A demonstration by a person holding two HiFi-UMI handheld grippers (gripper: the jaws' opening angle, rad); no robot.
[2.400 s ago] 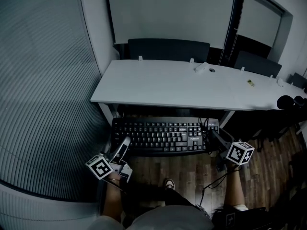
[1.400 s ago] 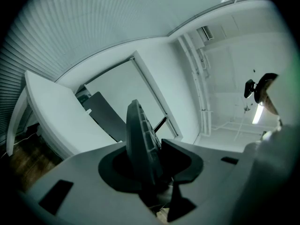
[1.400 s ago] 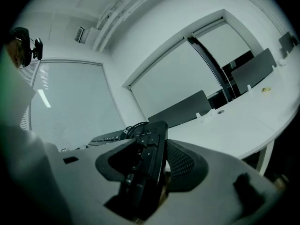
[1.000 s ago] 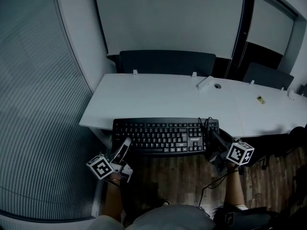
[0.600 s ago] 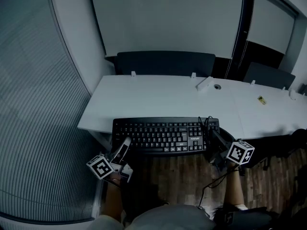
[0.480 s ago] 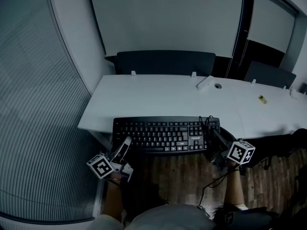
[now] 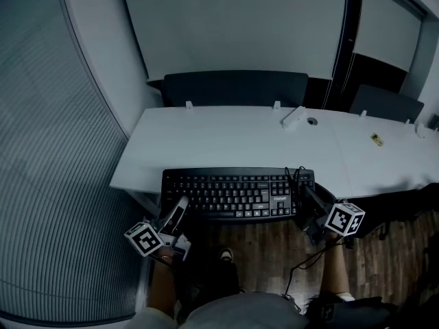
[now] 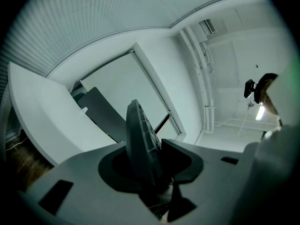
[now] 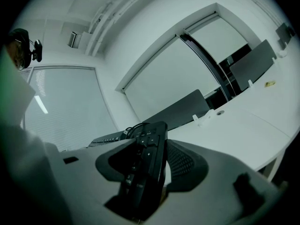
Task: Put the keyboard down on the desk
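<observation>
Black keyboard (image 7: 236,194) hangs at the white desk's (image 7: 226,139) near edge, long axis running along that edge. Left gripper (image 7: 180,206) clamps its left end, right gripper (image 7: 306,197) its right end. The bare desk top lies straight ahead of both.

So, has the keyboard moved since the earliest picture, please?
Yes: the keyboard came forward; its far edge now overlaps the near edge of the desk.

Head view looks steeply down; gripper views sit close, sharing the keyboard (image 7: 233,192) and desk (image 7: 219,139)
</observation>
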